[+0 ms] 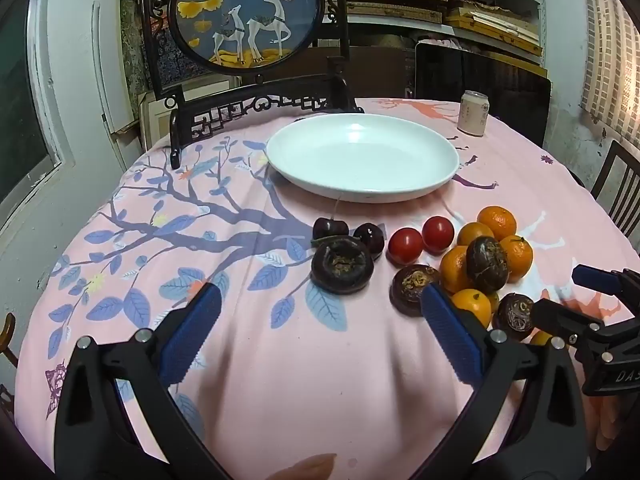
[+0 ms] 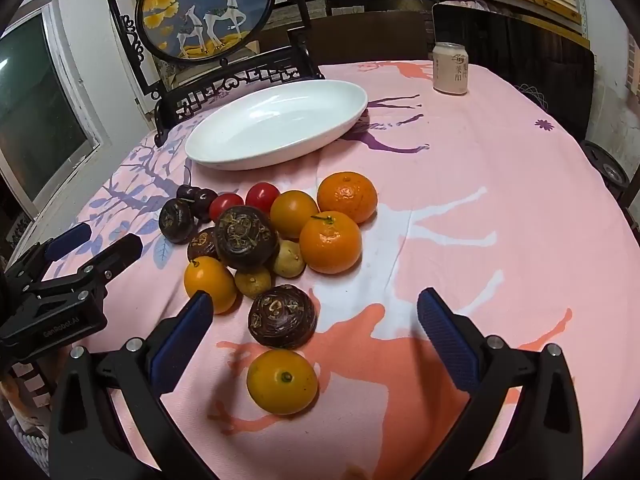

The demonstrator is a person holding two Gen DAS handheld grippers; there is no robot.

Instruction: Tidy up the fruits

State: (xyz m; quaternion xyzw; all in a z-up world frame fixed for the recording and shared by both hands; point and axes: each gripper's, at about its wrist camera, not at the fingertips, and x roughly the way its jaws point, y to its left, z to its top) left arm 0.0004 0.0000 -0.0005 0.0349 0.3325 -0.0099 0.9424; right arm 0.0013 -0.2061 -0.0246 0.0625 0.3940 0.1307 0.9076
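Note:
An empty white plate [image 1: 362,158] sits at the back of the pink tablecloth; it also shows in the right wrist view [image 2: 276,124]. In front of it lies a pile of fruit: oranges [image 2: 330,242], two red tomatoes [image 1: 420,238], dark cherries [image 1: 348,232] and dark brown round fruits [image 1: 342,266]. My left gripper [image 1: 322,308] is open and empty, just short of the brown fruits. My right gripper [image 2: 314,316] is open, with a brown fruit [image 2: 282,316] and a yellow-orange fruit [image 2: 282,380] lying between its fingers, untouched.
A drink can [image 1: 474,114] stands at the back right of the table. A carved dark wooden stand with a round deer painting [image 1: 248,12] stands behind the plate. A dark chair [image 1: 618,192] is at the right edge. Shelves line the back wall.

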